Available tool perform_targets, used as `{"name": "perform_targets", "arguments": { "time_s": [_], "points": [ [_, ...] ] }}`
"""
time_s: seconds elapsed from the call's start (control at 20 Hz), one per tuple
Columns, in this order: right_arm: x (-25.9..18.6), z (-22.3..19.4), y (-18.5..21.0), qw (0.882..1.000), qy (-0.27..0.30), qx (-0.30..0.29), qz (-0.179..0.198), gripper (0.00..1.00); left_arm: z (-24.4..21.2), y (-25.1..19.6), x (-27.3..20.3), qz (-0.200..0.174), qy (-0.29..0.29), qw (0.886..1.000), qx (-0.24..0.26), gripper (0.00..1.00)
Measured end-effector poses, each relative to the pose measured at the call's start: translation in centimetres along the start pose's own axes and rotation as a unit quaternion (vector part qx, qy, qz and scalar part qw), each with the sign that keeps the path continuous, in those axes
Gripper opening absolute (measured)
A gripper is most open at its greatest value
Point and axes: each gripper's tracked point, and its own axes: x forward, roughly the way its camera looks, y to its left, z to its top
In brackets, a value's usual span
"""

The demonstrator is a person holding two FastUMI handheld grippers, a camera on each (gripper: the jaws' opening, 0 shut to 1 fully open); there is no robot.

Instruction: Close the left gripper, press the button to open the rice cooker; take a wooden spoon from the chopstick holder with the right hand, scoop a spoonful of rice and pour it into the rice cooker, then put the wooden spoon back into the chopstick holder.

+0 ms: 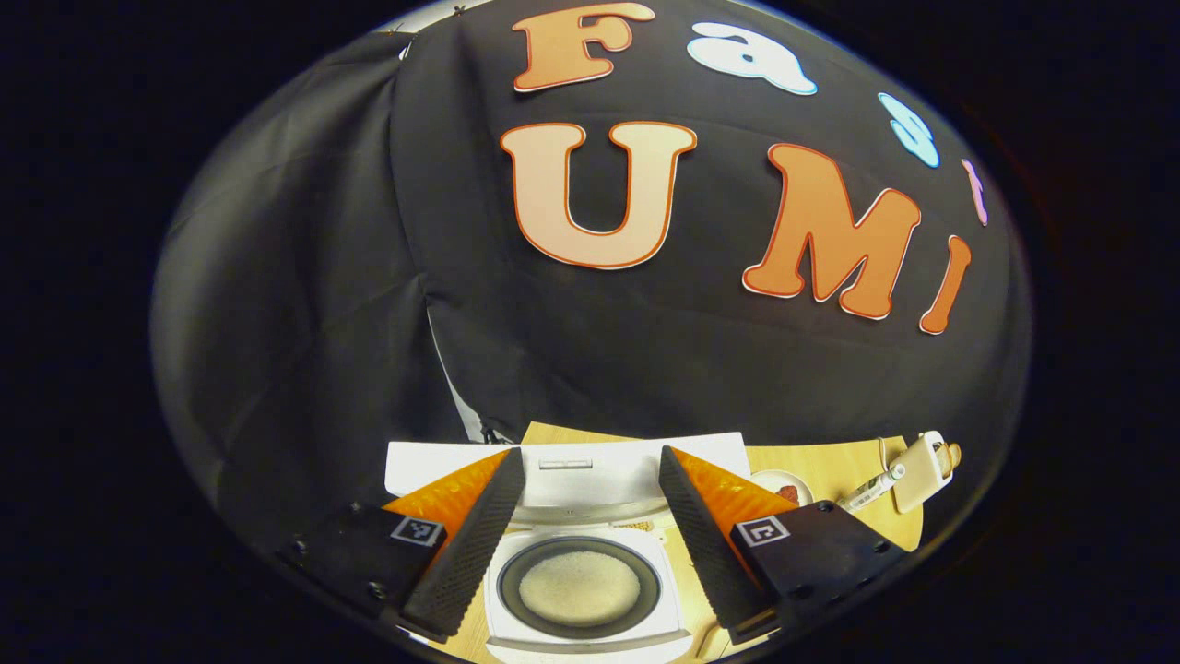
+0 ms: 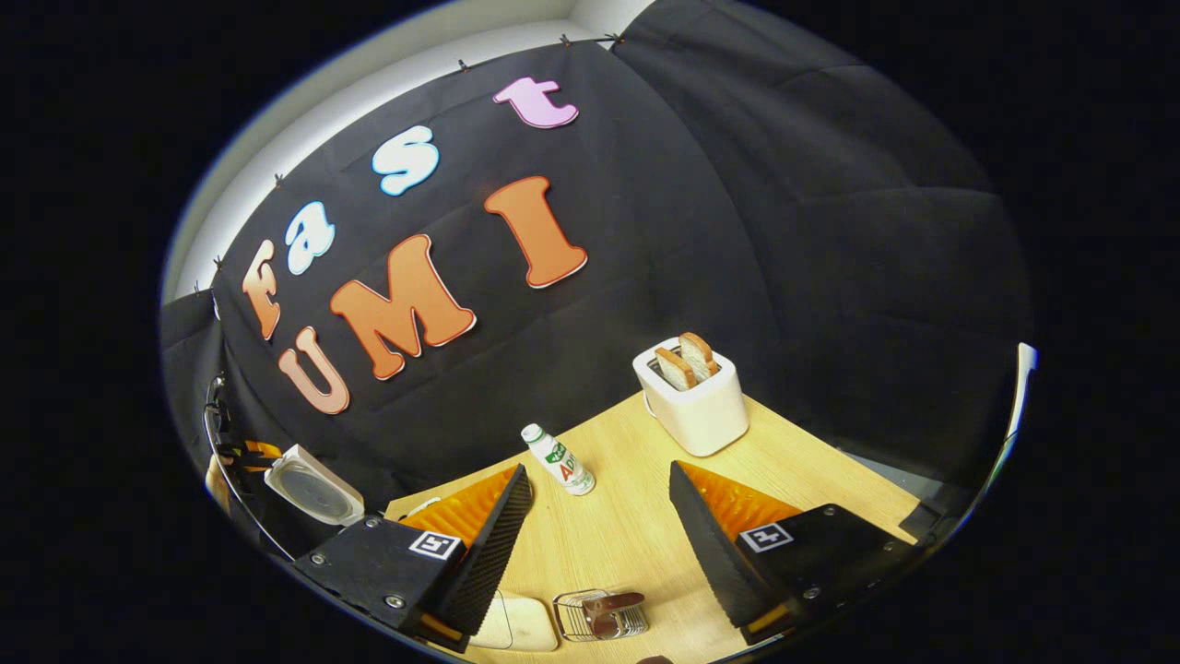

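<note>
Both grippers, left [image 1: 590, 539] and right [image 2: 595, 544], gape empty, the left above an open white rice cooker [image 1: 585, 590] whose front rim is cut off.

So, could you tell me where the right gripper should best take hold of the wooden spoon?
Grip the spoon by its handle end, which sticks out of the top of the wire holder. Come from above with the right gripper, fingers either side of the handle: the wire walls likely block a sideways approach.
</note>
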Motion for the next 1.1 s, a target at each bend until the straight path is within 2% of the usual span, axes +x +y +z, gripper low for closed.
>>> {"name": "perform_targets", "arguments": {
  "time_s": [0.1,0.2,0.25,0.55,0.7,1.1],
  "points": [
    [-0.2,0.7,0.4,1.0,-0.009,-0.007,0.003,0.94,2.3,0.7,0.8,0.015,-0.026,1.0,-0.003,0.99],
    [-0.7,1.0,1.0,1.0,-0.015,-0.011,0.004,0.94,1.4,1.1,1.9,0.027,0.003,1.0,0.001,0.99],
    [-1.0,0.9,1.2,1.0,-0.015,-0.012,0.008,0.94,0.4,0.6,2.4,0.021,0.02,1.0,-0.006,0.99],
    [-2.0,0.7,1.5,1.0,-0.018,-0.001,0.017,0.94,-1.5,-0.4,0.4,0.009,0.021,1.0,-0.001,1.0],
    [-2.1,0.3,1.8,1.0,-0.01,0.002,0.028,0.95,-5.2,-0.2,-1.8,0.009,0.026,1.0,-0.001,1.0],
    [-1.1,0.2,4.6,0.998,-0.001,-0.019,0.064,0.94,-18.4,-1.4,-6.4,-0.011,0.048,0.998,-0.049,1.0]
  ]
}}
